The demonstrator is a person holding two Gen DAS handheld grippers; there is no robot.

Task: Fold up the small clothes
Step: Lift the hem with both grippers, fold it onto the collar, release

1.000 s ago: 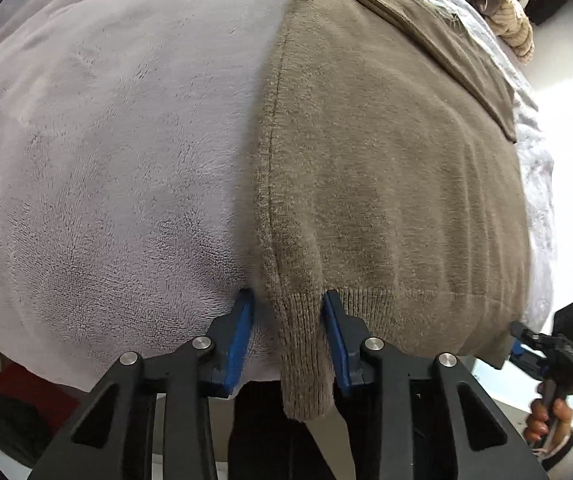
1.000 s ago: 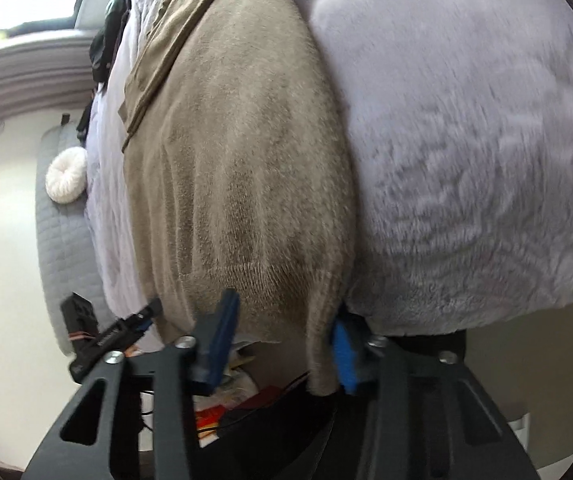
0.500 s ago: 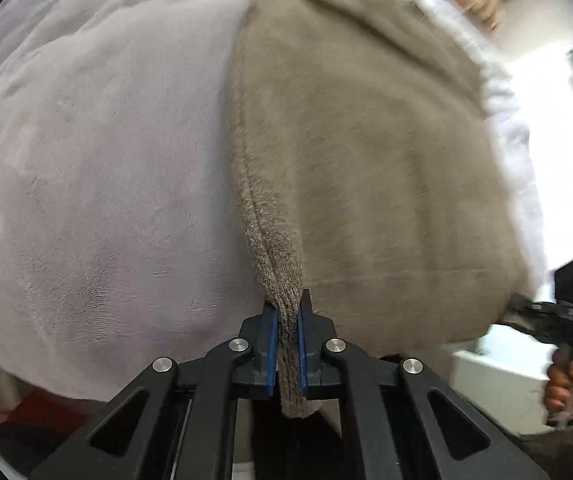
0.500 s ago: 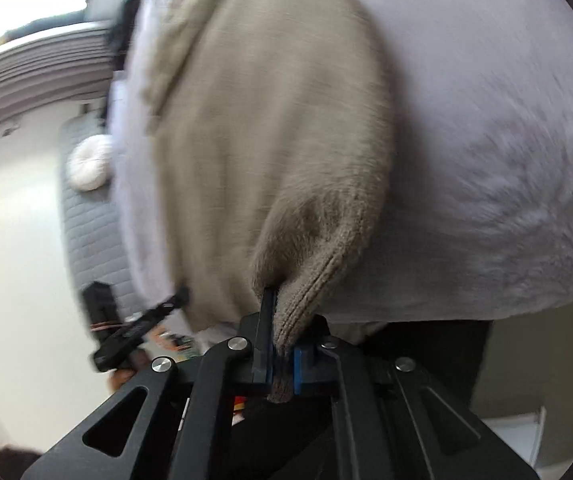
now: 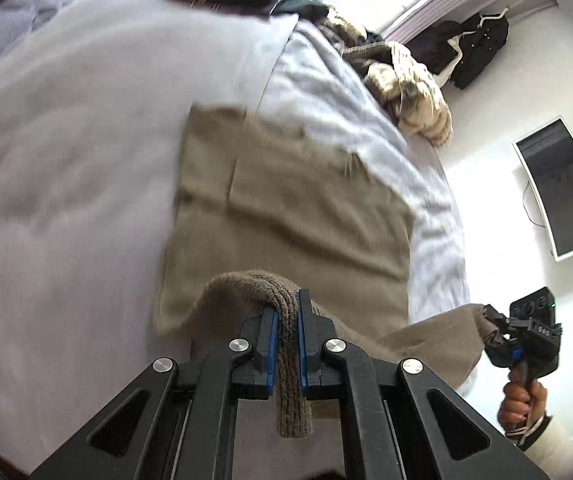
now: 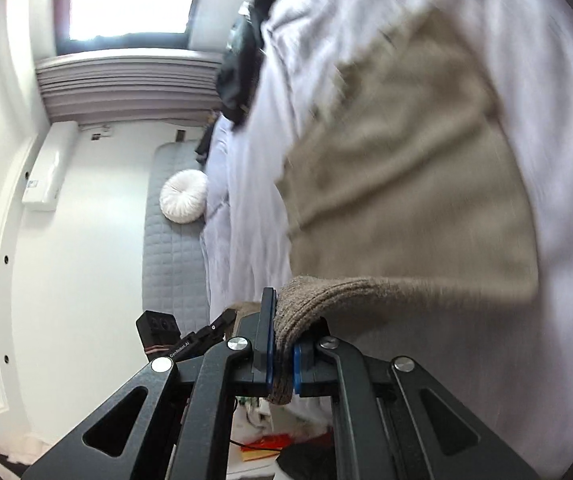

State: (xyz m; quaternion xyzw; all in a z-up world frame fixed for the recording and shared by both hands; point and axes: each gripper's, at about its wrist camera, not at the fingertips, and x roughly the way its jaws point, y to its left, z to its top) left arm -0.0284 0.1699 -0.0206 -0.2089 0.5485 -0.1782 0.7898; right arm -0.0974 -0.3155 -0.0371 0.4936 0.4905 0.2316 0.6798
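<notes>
A beige knitted sweater (image 5: pixel 286 208) lies on the pale fleece blanket (image 5: pixel 66 160) of a bed. My left gripper (image 5: pixel 286 320) is shut on one corner of its ribbed hem (image 5: pixel 290 380), lifted off the bed. The other hem corner is pinched in my right gripper (image 5: pixel 490 326), seen at the lower right of the left wrist view, with a hand (image 5: pixel 522 400) on its handle. In the right wrist view my right gripper (image 6: pixel 282 344) is shut on the ribbed hem (image 6: pixel 298 312), and the sweater (image 6: pixel 406 180) stretches away over the blanket (image 6: pixel 566 200). The left gripper (image 6: pixel 206 334) shows at lower left there.
A pile of dark and cream clothes (image 5: pixel 406 80) sits at the far end of the bed. A monitor (image 5: pixel 562 188) stands at the right. A round white cushion (image 6: pixel 184 196) rests against a quilted headboard (image 6: pixel 170 240). Red and orange items (image 6: pixel 266 444) lie on the floor below.
Both grippers shut on the hem corners, then lifted them up and carried them forward over the sweater. The hem now hangs raised above the bed, and more of the room shows.
</notes>
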